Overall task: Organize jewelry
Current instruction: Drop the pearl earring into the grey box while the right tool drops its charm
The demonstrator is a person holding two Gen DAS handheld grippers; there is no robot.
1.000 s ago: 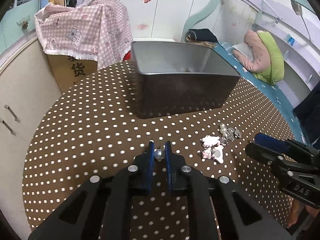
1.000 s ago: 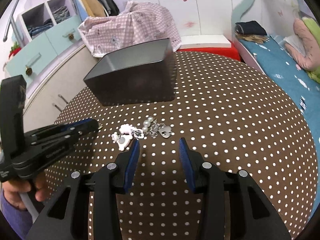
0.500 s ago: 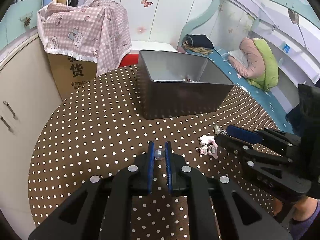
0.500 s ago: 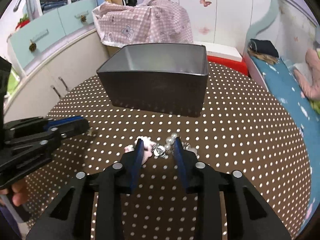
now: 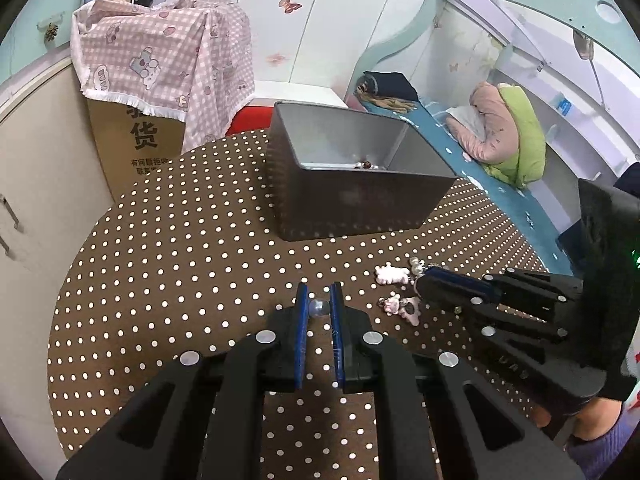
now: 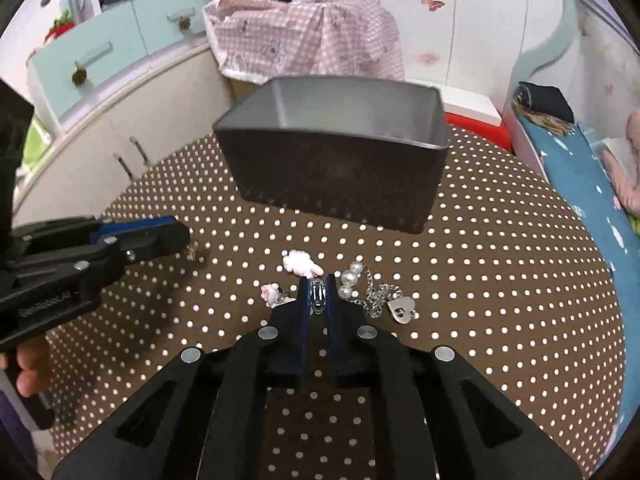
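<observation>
It was a child's bedroom: butterfly decals (image 5: 290,2) dotted the wardrobe doors (image 5: 320,20), beside a blue-sheeted bed (image 5: 460,152).

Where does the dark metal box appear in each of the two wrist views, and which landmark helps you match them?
Left wrist view: the metal box stands above centre, beyond the left gripper.
Right wrist view: the metal box sits at upper centre, beyond the right gripper.
Shared landmark: the pink checked cloth behind it.

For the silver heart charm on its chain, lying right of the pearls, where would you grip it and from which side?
Grip the heart charm across its flat body, from above. It lies flat on the dotted tablecloth, chain bunched at its left, so its right and near edges look freest.
</observation>
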